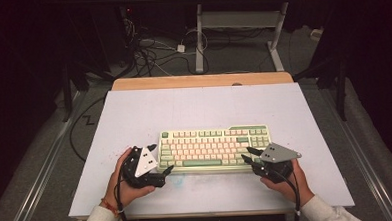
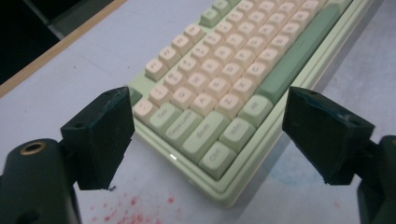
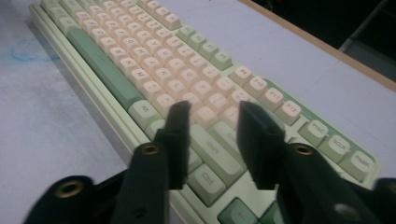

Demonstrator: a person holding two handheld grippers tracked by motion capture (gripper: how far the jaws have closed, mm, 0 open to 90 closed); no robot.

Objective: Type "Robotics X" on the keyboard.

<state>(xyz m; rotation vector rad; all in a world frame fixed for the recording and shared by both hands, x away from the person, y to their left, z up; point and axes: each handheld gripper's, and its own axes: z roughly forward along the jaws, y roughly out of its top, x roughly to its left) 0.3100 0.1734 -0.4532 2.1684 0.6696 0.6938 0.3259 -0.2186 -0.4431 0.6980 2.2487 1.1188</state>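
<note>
The left gripper (image 1: 162, 161) has its fingers wide open at the left end of the keyboard (image 1: 213, 149), which lies near the front of the bench (image 1: 134, 108). The right gripper (image 1: 248, 155) holds its fingers partly open above the right-end keys, holding nothing. If only one side grabs, the keyboard could spin or slide.

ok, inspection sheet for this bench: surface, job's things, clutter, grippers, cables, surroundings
Surface: pale table top, wooden strip at far edge, red specks and a faint blue smudge.
Job's things: green and cream keyboard, flat, near the front edge.
Clutter: nothing seen.
Grippers: left gripper at keyboard's left end, jaws wide, holding nothing; right gripper over its right end, jaws narrow, nothing between them.
Cables: one trails from each gripper; a tangle on the floor beyond.
Surroundings: dark room, white desk frame behind.
</note>
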